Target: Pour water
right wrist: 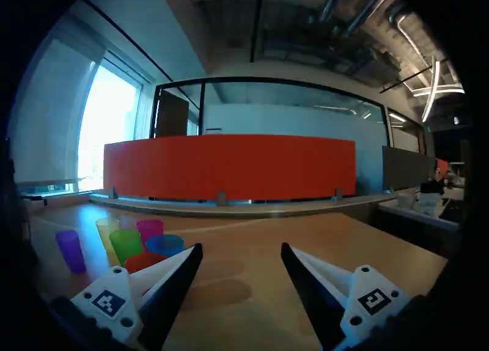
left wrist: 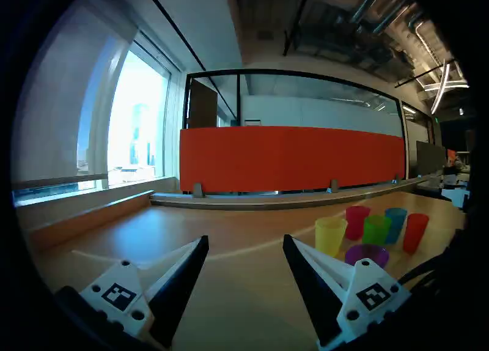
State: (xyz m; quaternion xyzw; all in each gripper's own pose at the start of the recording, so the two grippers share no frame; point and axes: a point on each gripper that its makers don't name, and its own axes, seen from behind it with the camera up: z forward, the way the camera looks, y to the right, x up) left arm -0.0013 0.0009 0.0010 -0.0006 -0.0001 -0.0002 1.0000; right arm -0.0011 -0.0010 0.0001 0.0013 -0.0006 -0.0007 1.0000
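Both tongs hang over the pale wooden table (left wrist: 202, 222) with nothing in them. The left gripper (left wrist: 244, 240) has its jaws spread wide and so has the right gripper (right wrist: 241, 247), with bare tabletop showing between each pair of fingers.

The task's things, a huddle of six coloured plastic cups (left wrist: 376, 229), stand between the two hands: ahead and to the right of the left gripper, ahead and to the left of the right one. All are upright, mouths up, long axes vertical.

In the left gripper view the purple cup (left wrist: 367, 253) is the nearest, just past that gripper's right finger, with the yellow cup (left wrist: 330, 235) close beside it. In the right gripper view the red cup (right wrist: 145, 262) is the nearest, half hidden behind that gripper's left finger. The green cup (right wrist: 126, 246) and blue cup (right wrist: 165, 244) crowd round it, and the purple one stands a little apart at the far left.

So each hand has a cup close by, and neither looks clearly nearer. Either would have to swing inward and take a cup from the side, one finger on each side of its wall. Whether any cup holds water I cannot tell — the plastic is tinted and the mouths are seen too flat.
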